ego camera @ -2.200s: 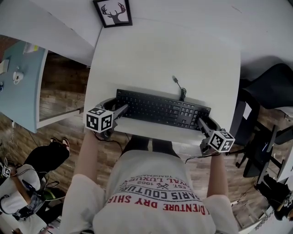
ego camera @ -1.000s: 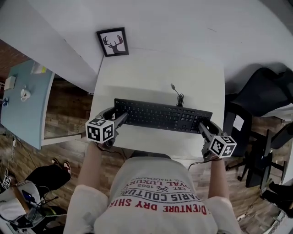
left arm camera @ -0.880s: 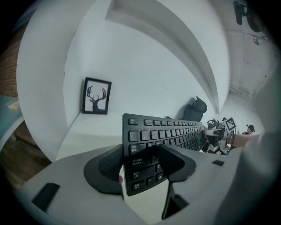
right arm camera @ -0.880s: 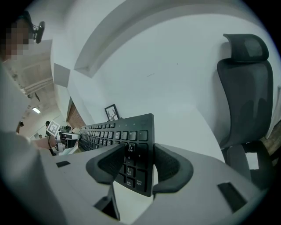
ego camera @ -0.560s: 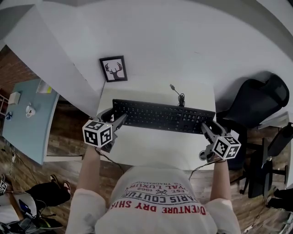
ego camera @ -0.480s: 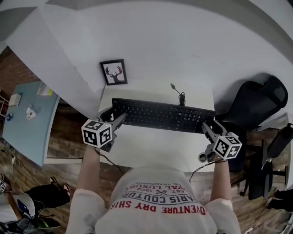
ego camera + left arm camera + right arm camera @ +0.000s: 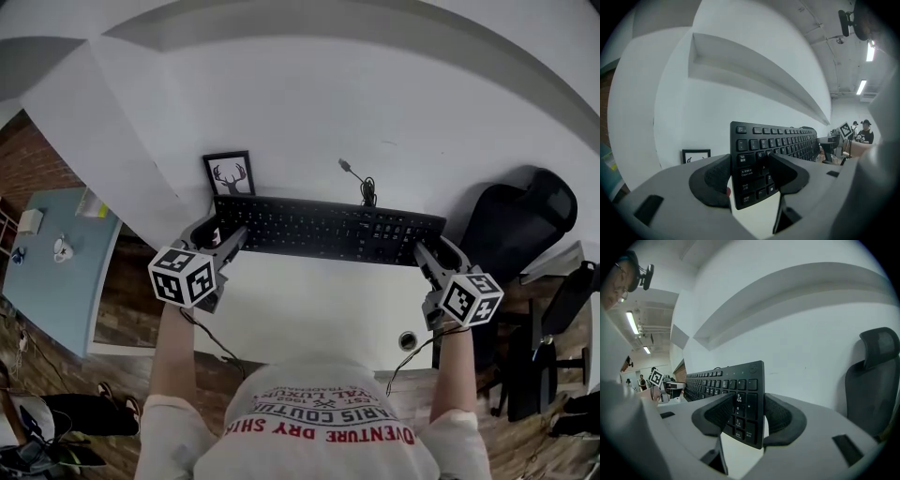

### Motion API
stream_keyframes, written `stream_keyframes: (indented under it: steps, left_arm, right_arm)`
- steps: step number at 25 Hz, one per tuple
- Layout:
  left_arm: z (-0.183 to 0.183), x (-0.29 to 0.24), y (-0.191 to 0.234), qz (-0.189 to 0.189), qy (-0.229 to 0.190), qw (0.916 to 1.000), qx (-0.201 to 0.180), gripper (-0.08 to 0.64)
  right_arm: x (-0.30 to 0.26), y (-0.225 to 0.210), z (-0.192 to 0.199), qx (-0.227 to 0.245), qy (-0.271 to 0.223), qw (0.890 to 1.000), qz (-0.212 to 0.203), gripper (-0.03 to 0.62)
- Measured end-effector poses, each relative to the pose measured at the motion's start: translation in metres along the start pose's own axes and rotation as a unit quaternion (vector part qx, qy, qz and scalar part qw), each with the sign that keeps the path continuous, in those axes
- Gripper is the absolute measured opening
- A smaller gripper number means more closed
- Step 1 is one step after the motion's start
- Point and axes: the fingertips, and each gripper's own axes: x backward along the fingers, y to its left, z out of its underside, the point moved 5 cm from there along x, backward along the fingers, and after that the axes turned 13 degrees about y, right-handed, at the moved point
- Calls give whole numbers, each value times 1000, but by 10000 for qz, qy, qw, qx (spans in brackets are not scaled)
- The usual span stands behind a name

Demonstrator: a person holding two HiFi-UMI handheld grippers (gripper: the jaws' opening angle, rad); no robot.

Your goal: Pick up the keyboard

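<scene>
head view: black keyboard spans between left gripper and right gripper, one on each short end. It sits over the far part of the white desk, near the wall. Its cable trails off the back edge, and a framed deer picture is just beside its left end.
left gripper view: jaws wide, pads clamped on the Tab/Caps Lock end, board standing on edge.
right gripper view: jaws wide, pads pressing both faces of the numpad end. An office chair is beyond.
step: lift looks under way, with the board apparently clear of the desk.
next: keep both ends matched, hold the squeeze, and watch the cable for snags.
</scene>
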Motion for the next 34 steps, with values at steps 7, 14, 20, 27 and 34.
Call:
stream_keyframes:
  steps: [7, 14, 20, 27, 34]
  left_arm:
    - [-6, 3, -1, -45, -39, 10000, -43, 264]
    - [-1, 4, -5, -55, -10, 10000, -72, 264]
    - [4, 2, -4, -48, 70, 10000, -25, 264]
    - [10, -1, -4, -76, 173, 9998, 34, 264]
    - [15, -1, 0, -71, 254, 9996, 58, 264]
  right_arm:
    - [1, 0, -6, 33, -24, 10000, -24, 225]
    - [4, 0, 2, 2, -3, 10000, -29, 225]
    - [2, -1, 5, -42, 91, 9999, -16, 225]
    - [-3, -3, 11, -105, 225, 9997, -53, 227]
    - [-8, -1, 16, -111, 271, 9996, -66, 227]
